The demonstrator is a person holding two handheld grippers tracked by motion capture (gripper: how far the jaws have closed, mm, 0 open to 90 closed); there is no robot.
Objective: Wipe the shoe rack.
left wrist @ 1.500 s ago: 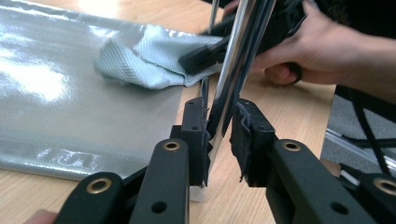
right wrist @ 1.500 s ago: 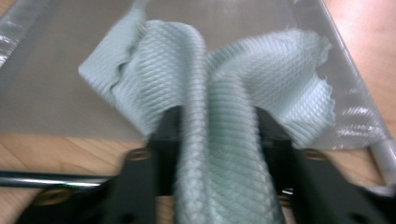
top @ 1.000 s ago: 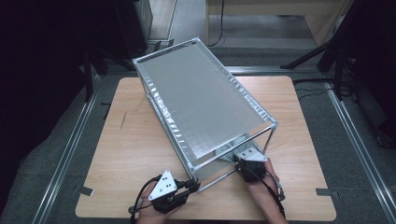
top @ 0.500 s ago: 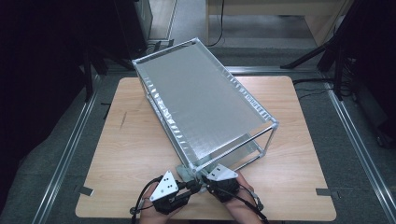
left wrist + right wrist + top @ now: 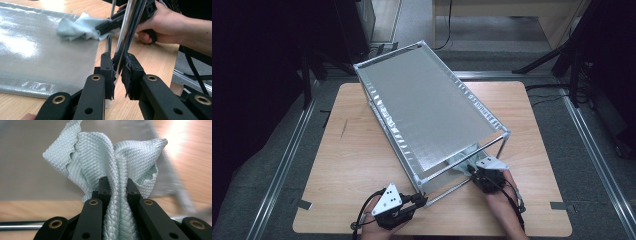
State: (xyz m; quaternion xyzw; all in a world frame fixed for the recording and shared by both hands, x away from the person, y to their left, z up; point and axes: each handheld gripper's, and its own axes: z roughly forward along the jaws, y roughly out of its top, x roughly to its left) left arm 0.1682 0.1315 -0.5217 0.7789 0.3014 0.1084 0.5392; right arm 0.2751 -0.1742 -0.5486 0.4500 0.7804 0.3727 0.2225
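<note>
Your left gripper [image 5: 117,75] has its fingers clamped on the rack's chrome post [image 5: 125,37] at the table's [image 5: 352,165] near edge. Your right gripper [image 5: 116,187] pinches the pale cloth [image 5: 112,157], apparently against the rack's lower shelf [image 5: 37,50].

Left gripper [image 5: 117,75]: its two black jaws squeeze a shiny metal bar [image 5: 125,37].
Bar: it leans up toward the top.
Cloth [image 5: 77,27]: pale green and bunched up, on the grey sheet [image 5: 45,52].
Right gripper [image 5: 130,16]: farther off, held in a hand [image 5: 160,23], touching the cloth.
Table [image 5: 150,57]: light wood, under the sheet.
</note>
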